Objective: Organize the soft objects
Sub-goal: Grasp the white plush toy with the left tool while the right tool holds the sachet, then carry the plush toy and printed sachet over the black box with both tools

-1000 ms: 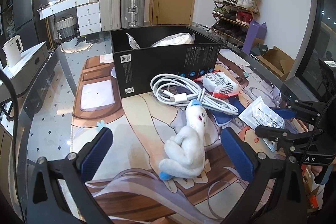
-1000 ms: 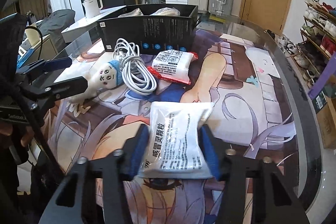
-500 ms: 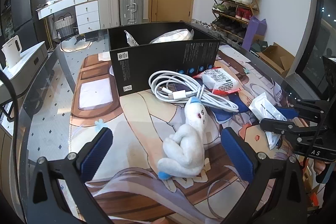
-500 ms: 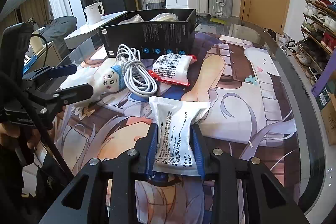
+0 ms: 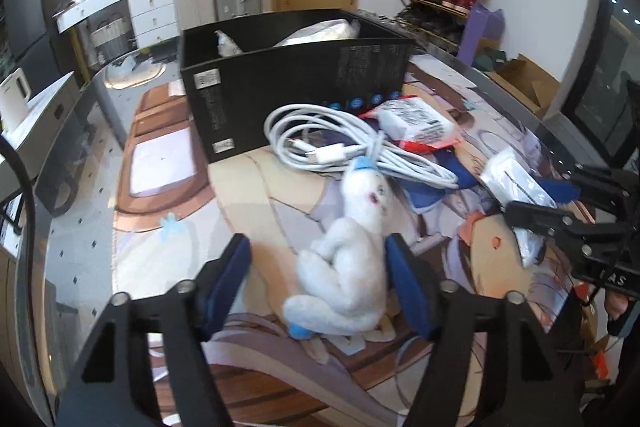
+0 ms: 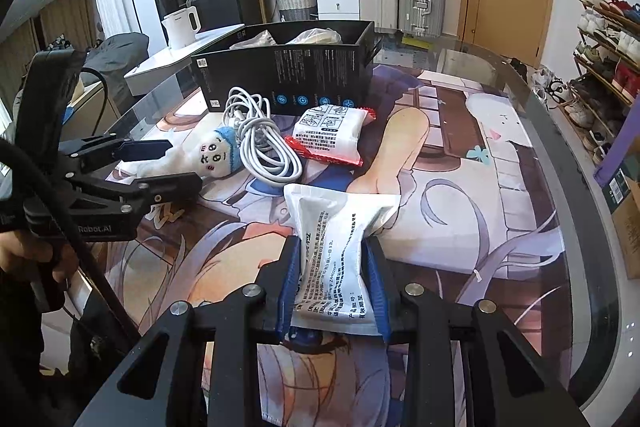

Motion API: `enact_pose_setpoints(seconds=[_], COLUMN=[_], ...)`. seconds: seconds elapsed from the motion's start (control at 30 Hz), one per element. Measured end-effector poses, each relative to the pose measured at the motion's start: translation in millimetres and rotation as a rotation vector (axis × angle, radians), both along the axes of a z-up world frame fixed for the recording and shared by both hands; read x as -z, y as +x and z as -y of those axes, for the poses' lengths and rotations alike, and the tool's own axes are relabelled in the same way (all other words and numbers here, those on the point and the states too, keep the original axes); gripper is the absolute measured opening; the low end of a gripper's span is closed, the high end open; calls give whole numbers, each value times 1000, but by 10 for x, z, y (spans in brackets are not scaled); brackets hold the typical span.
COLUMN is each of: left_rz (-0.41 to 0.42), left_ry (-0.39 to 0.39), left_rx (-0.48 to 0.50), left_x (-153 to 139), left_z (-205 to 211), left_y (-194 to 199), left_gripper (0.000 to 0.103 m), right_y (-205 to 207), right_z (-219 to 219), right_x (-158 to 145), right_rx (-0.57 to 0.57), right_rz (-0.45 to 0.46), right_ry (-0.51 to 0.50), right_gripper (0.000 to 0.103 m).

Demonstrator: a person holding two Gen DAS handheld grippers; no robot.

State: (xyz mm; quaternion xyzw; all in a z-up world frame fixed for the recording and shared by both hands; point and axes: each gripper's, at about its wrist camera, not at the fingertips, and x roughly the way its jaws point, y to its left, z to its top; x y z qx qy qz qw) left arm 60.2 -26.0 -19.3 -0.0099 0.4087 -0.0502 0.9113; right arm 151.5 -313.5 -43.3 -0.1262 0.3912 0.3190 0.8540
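Two-handed pickup beside the black cardboard box (image 6: 286,77). The right gripper (image 6: 332,283) is clenched on a white medicine sachet (image 6: 340,247), its blue pads pinching the pack at mid-length so that the foil buckles inward; the sachet's far end fans out toward the box. The left gripper (image 5: 320,283) stands spread around a white plush doll (image 5: 348,263), which lies on the printed desk mat (image 5: 168,163) nearer the camera than the box. The right-hand pad lies against or just beside the doll's body; the left-hand pad is well apart from it. The doll's blue-capped head touches a coiled white charging cable (image 5: 328,143), and a red-edged snack packet (image 5: 416,125) lies against the box wall.

To do the step well, judged from this layout: centre the doll between the pads before closing, grip the torso rather than a limb, and lift straight up so the cap does not drag the cable. The sachet should probably clear the box rim before release.
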Motion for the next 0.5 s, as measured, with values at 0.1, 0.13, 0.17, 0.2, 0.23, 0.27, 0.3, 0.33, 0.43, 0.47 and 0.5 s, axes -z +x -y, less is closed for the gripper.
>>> enact_pose_setpoints(seconds=[0.1, 0.13, 0.17, 0.2, 0.23, 0.27, 0.3, 0.33, 0.43, 0.47, 0.5], left_rz=[15, 17, 24, 27, 32, 45, 49, 52, 67, 78, 82], left_ry=[11, 10, 20, 29, 23, 9, 4, 0, -15, -19, -25], left_rx=[34, 44, 51, 66, 79, 81, 76, 68, 41, 31, 23], left_x=[-21, -31, -43, -63, -89, -124, -140, -155, -214, -241, -250], left_z=[43, 56, 64, 76, 74, 55, 21, -8, -86, -117, -145], left_y=[-42, -49, -64, -77, -87, -104, -108, -111, -141, -167, -181], left_gripper=[39, 37, 37, 36, 36, 36, 36, 36, 36, 36, 36], right_y=[-9, -7, -8, -13, -10, -16, -17, -20, -32, -39, -44], right_z=[-9, -10, -14, -19, -19, -22, -27, -31, -28, -26, -21], right_x=[-5, -4, -7, -11, -15, -19, -23, -27, -53, -66, -89], right_rx=[-3, -4, -5, -6, -6, -8, -10, -11, -13, -13, -13], right_rz=[4, 5, 6, 9, 10, 11, 12, 14, 18, 21, 26], right_ry=[-1, -1, -2, -3, -2, 0, -1, -1, 2, 4, 9], right_gripper=[32, 32, 32, 32, 32, 32, 32, 32, 32, 32, 32])
